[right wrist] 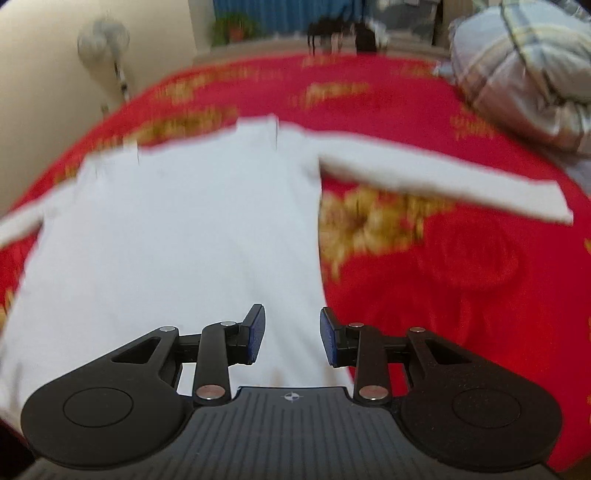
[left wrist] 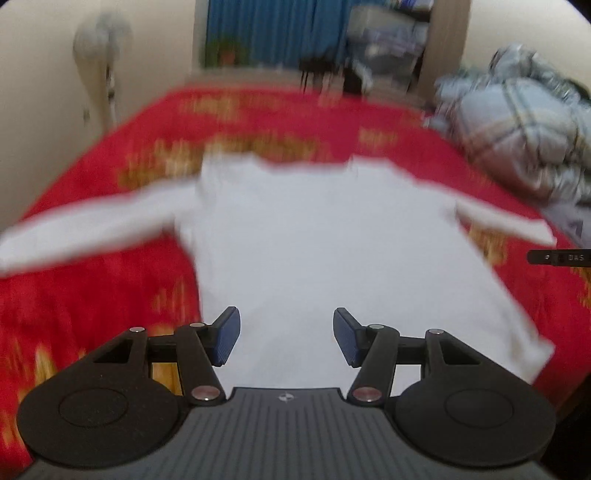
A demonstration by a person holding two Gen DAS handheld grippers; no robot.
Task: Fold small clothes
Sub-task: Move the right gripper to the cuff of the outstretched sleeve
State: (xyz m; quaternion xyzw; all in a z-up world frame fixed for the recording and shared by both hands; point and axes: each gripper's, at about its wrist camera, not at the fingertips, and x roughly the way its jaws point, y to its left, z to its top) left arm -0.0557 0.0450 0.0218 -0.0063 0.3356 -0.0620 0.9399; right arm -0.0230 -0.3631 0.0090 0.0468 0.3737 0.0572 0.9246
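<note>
Left wrist view: the left gripper [left wrist: 286, 334], black with blue ribbed pads, hangs over the near hem of a white long-sleeved cotton shirt [left wrist: 317, 243], its jaws standing well apart with only air between them and nothing held. Beneath it the shirt lies flat and face-down on a red bedspread with gold floral print [left wrist: 92, 295], body spread wide, both sleeves stretched out to either side, collar end pointing away from the camera. At the right edge of this view, a thin black strip with pale lettering [left wrist: 559, 257] juts in; what it belongs to cannot be told.

From the right wrist view, the right gripper [right wrist: 291, 334] hovers above the shirt's near right corner, jaws parted by a narrower gap, pads clear of the cloth and gripping nothing. One sleeve [right wrist: 443, 177] reaches across the red cover toward the right.

Farther back, a rumpled grey-and-blue plaid quilt [left wrist: 524, 136] is heaped on the bed's far right side. Beyond the bed stand a white pedestal fan [left wrist: 101, 44] against the cream wall at left, a small potted plant [left wrist: 225, 48] and a blue curtain [left wrist: 273, 29]. Motion blur softens everything in both views.
</note>
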